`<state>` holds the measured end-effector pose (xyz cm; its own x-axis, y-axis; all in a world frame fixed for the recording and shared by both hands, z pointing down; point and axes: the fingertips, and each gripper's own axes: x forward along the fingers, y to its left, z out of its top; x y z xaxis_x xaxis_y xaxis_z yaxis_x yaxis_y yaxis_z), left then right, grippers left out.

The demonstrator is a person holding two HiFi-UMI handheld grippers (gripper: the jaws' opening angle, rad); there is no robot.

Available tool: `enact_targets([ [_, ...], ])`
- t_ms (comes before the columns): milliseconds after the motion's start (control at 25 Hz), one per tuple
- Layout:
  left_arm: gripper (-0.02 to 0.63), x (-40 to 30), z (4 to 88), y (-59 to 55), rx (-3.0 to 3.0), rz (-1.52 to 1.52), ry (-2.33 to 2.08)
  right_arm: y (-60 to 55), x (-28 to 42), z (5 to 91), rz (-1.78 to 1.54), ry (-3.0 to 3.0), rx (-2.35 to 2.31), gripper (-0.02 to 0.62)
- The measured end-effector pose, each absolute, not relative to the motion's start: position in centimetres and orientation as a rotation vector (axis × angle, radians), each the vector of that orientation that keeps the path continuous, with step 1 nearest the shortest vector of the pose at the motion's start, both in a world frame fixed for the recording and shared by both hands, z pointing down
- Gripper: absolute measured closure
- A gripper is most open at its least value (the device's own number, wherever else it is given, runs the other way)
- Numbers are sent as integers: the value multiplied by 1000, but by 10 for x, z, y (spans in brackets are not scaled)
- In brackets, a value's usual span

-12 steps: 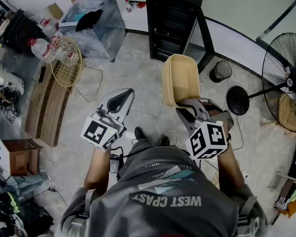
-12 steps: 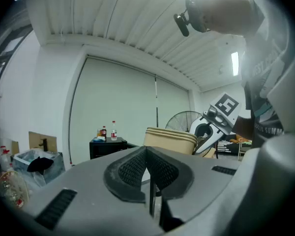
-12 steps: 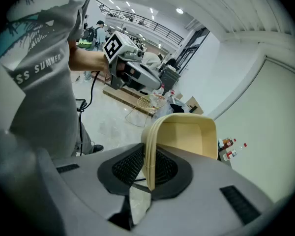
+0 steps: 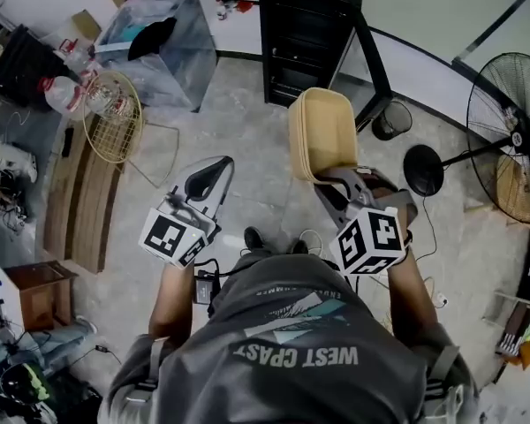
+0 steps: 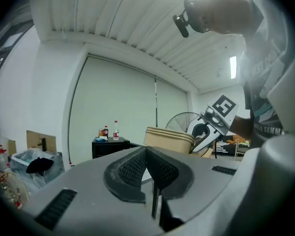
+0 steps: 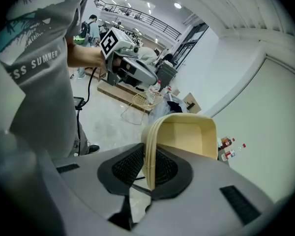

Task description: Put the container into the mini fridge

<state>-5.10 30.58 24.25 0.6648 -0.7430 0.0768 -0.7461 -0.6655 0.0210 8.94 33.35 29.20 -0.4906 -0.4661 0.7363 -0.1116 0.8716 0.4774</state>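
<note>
pinching beige container [image 4: 322,131] rim in right tongs [image 6: 148,166], near the black mini fridge [image 4: 305,38]; holding left tongs [image 5: 146,168] pressed together, empty

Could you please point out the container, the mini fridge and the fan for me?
container [image 4: 325,132]: head view, on its pale inside.
mini fridge [image 4: 302,47]: head view, on its black front.
fan [image 4: 515,138]: head view, on the hub of its round grille.
</note>
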Motion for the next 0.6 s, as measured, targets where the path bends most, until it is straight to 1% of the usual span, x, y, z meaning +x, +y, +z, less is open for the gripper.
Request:
enact_targets([
  [320, 592, -93, 247, 284, 2848, 74, -1207, 319, 48, 297, -451, -2037, 457, 534],
  [600, 592, -107, 255, 266, 2857, 65, -1143, 302, 26, 300, -436, -2030, 487, 531],
])
